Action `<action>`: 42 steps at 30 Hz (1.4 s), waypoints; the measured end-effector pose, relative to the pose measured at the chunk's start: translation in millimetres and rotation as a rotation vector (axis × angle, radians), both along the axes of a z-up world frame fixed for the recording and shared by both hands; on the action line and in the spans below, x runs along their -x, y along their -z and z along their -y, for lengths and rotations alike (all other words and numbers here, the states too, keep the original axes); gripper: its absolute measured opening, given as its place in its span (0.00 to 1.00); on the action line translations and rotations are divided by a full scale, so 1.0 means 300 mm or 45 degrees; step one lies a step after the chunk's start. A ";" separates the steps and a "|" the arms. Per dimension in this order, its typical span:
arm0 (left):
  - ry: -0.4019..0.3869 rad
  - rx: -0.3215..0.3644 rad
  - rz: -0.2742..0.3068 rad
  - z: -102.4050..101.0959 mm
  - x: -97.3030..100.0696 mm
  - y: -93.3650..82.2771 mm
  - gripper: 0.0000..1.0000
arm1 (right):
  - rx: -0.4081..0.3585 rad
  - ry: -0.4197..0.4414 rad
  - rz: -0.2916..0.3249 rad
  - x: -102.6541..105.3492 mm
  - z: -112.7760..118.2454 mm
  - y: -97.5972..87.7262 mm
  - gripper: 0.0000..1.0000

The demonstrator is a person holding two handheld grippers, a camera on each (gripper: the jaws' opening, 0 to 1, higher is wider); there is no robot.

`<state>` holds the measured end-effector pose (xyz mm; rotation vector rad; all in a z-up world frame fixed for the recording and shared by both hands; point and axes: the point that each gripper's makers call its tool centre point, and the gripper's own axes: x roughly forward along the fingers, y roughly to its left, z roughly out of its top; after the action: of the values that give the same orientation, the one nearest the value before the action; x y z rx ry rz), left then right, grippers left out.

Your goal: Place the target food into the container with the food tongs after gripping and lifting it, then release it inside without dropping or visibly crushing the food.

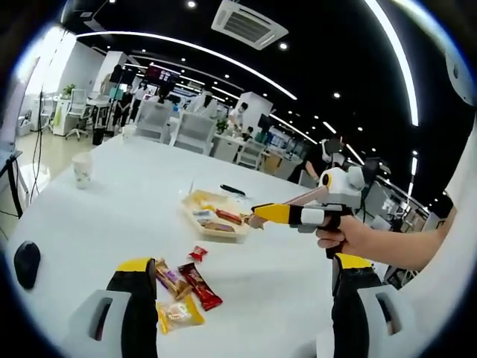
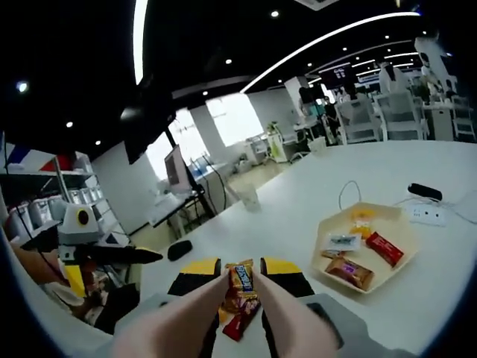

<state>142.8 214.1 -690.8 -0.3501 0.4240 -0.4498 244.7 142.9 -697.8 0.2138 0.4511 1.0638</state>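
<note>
Right gripper view: right hand-held gripper point(image 2: 243, 287) clamps beige food tongs point(image 2: 223, 313), whose tips pinch an orange-wrapped snack bar point(image 2: 242, 277), long axis pointing away; beyond, a pale yellow tray point(image 2: 402, 257) on the white counter point(image 2: 298, 201). Left hand-held gripper point(image 1: 242, 287) gapes wide.

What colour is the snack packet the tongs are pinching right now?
Orange-yellow wrapper with dark print: the snack packet between the tongs, best seen in the right gripper view.

The white table point(image 1: 112, 216) carries a tray point(image 1: 195, 216) (snacks inside), loose snack packets point(image 1: 186, 287), a paper cup point(image 1: 82, 169) and a black mouse point(image 1: 27, 262).
</note>
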 end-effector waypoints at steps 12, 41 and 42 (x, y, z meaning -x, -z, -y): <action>-0.006 -0.007 0.003 0.009 -0.020 -0.007 0.98 | -0.035 0.029 0.033 -0.054 0.022 -0.055 0.20; 0.032 0.060 0.058 0.034 -0.045 -0.045 0.99 | -0.093 0.113 0.075 -0.160 0.021 -0.100 0.20; 0.033 0.059 0.054 0.035 -0.045 -0.044 0.99 | -0.100 0.121 0.073 -0.172 0.027 -0.102 0.20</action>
<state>156.2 203.6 -677.5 -0.3797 0.3773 -0.4924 296.4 134.9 -667.3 0.2710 0.3452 0.9929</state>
